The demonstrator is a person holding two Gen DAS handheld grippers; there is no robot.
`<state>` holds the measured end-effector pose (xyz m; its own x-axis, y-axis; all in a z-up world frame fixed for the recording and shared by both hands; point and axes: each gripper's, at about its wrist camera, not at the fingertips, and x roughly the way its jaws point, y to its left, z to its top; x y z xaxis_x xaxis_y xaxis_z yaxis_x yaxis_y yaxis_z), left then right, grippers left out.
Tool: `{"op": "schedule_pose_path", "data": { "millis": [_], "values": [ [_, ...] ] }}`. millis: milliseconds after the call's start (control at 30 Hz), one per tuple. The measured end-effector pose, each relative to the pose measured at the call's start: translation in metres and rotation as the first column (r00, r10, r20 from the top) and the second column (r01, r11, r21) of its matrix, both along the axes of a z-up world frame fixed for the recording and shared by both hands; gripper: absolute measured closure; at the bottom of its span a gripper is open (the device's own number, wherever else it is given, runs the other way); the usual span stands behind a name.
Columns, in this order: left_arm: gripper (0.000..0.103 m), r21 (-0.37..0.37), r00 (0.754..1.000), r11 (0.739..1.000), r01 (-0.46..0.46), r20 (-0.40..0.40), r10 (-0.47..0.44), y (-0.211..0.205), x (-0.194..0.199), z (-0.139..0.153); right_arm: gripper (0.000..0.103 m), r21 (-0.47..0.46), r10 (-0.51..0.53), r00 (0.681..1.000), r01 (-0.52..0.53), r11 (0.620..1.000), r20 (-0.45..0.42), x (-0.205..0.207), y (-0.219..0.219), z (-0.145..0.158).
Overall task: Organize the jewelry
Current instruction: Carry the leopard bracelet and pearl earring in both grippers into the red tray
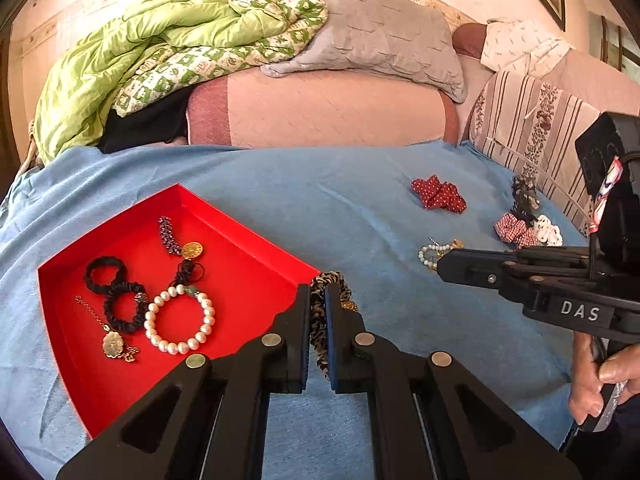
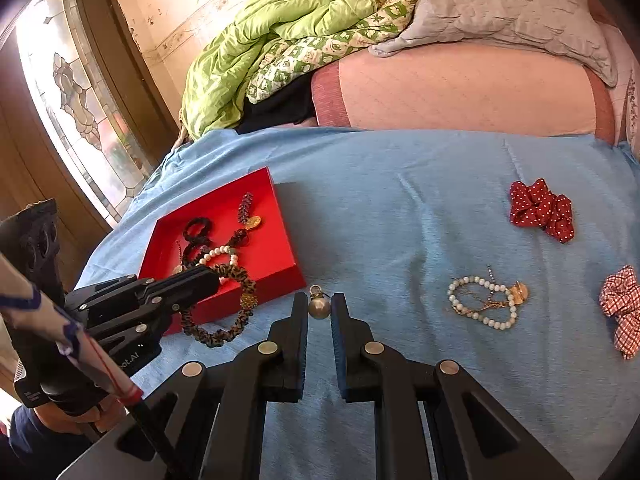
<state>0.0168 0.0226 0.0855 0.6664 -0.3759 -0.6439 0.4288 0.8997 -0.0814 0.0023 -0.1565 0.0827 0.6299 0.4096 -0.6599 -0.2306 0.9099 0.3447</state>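
Two grips on: my left gripper pinches the leopard-print fabric scrunchie at the open red cardboard tray edge, my right gripper nearly closed around the small silver ball pendant, both need releasing inside the tray.

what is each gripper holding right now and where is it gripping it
The left gripper pinches the leopard-print scrunchie by one side of its loop. The right gripper holds a small silver ball pendant between its fingertips.
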Motion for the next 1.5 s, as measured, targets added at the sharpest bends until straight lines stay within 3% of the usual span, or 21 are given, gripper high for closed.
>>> {"op": "schedule_pose_path", "data": {
  "millis": [433, 833, 1133, 1500],
  "values": [
    [0.097, -0.100, 0.988, 0.983, -0.156, 0.000, 0.157, 0.075, 0.012, 0.013, 0.091, 0.059, 0.026, 0.999, -0.028, 0.998, 0.030, 0.010, 0.032, 0.010],
    [0.097, -0.099, 0.950, 0.947, -0.306, -0.092, 0.297, 0.140, 0.021, -0.007, 0.090, 0.103, 0.113, 0.993, -0.116, 0.988, 0.034, 0.037, 0.092, 0.013],
    [0.097, -0.061, 0.943, 0.946, -0.318, -0.122, 0.309, 0.145, 0.022, -0.018, 0.090, 0.091, 0.147, 0.989, -0.144, 0.985, -0.030, 0.060, 0.123, -0.019],
    [0.097, -0.006, 0.943, 0.952, -0.305, -0.139, 0.301, 0.132, 0.027, -0.028, 0.090, 0.057, 0.143, 0.987, -0.139, 0.989, -0.074, 0.074, 0.125, -0.042]
  ]
}}
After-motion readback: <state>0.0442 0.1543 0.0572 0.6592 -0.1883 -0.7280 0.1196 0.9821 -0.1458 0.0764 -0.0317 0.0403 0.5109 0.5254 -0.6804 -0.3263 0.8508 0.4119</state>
